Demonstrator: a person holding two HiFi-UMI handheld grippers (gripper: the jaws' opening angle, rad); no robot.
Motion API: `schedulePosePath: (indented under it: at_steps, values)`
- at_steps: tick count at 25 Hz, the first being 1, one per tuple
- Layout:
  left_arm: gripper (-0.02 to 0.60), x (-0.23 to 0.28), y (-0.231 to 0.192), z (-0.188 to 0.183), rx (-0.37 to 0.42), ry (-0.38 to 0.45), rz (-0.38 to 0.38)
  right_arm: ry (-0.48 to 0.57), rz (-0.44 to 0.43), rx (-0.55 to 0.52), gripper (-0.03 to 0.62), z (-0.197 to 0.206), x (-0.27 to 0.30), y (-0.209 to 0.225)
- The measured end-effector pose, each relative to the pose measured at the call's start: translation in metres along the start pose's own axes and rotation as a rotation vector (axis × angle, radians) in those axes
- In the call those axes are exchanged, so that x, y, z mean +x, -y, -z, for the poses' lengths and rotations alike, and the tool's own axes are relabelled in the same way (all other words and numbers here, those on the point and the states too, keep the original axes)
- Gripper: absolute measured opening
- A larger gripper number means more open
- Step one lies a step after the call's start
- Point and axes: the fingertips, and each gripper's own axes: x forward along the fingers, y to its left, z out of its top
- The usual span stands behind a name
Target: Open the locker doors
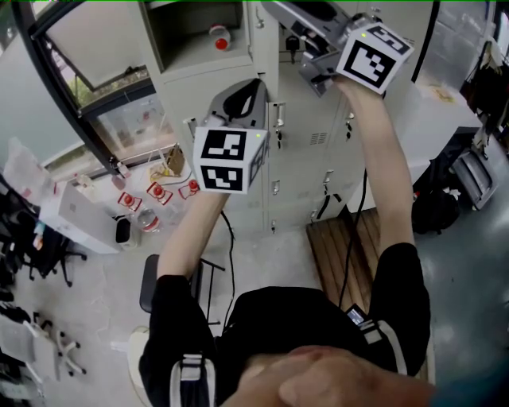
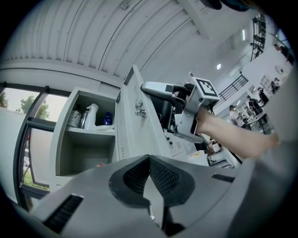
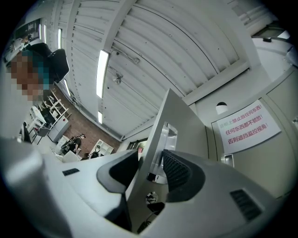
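Observation:
The grey lockers (image 1: 306, 151) stand in front of me. One upper compartment (image 1: 199, 36) is open; bottles (image 2: 92, 116) stand on its shelf. My right gripper (image 3: 149, 165) is raised high. Its jaws are shut on the edge of an open locker door (image 3: 164, 132), one pad on each side. The left gripper view shows this door (image 2: 135, 125) edge-on with the right gripper (image 2: 156, 89) at its rim. My left gripper (image 2: 150, 160) is shut with nothing in it, held in the air below and left of the right gripper (image 1: 298, 14).
Closed locker doors with small handles (image 1: 278, 135) fill the lower rows. A wooden bench (image 1: 342, 246) stands at the lockers' foot. Red-lidded items (image 1: 159, 193) and a white box (image 1: 79, 215) lie on the floor at the left, beside a window (image 1: 95, 56).

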Motion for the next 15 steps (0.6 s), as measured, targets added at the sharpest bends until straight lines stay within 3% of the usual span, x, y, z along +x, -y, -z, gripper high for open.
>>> schedulePosePath:
  at_steps: [9, 15]
  values:
    - [0.009, -0.017, -0.005, 0.002, -0.069, 0.048, 0.015, 0.048, 0.037, -0.045, 0.178, -0.001, -0.018, -0.007]
    - [0.009, -0.03, 0.005, 0.028, -0.112, 0.03, 0.04, 0.011, 0.108, -0.06, 0.173, 0.017, -0.05, -0.012]
